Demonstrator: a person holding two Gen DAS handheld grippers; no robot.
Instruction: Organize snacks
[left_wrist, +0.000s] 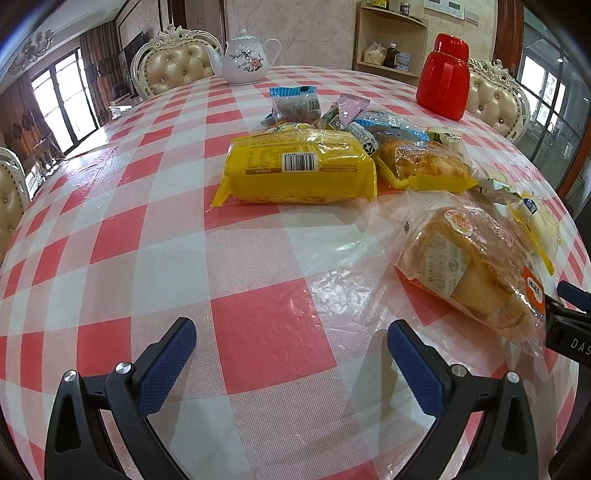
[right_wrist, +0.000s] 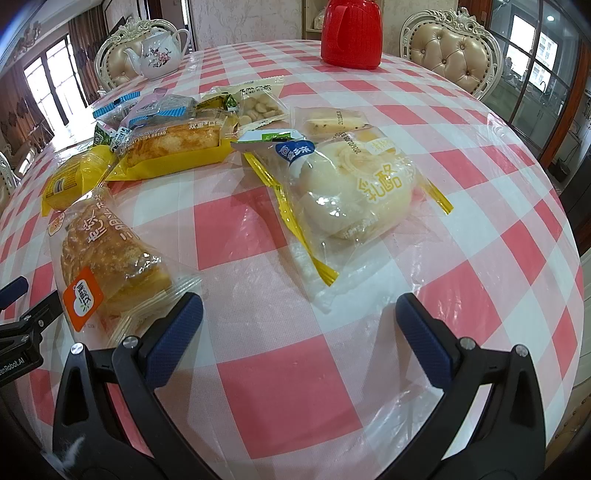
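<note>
Wrapped snacks lie scattered on a red-and-white checked table (left_wrist: 258, 325). In the left wrist view a yellow cake pack (left_wrist: 295, 170) lies ahead and a clear-bagged bread (left_wrist: 476, 273) lies to the right. My left gripper (left_wrist: 291, 343) is open and empty over bare cloth. In the right wrist view the same bread (right_wrist: 110, 258) lies at left, touching the left finger. A white cheese bun in a clear bag (right_wrist: 351, 188) lies ahead. A floss bread in a yellow tray (right_wrist: 173, 147) lies behind. My right gripper (right_wrist: 299, 314) is open and empty.
A white teapot (left_wrist: 245, 57) and a red thermos jug (left_wrist: 445, 81) stand at the far side. Small packets (left_wrist: 332, 110) pile behind the yellow pack. A bag of round biscuits (right_wrist: 258, 105) lies further back. Padded chairs (right_wrist: 454, 48) surround the table.
</note>
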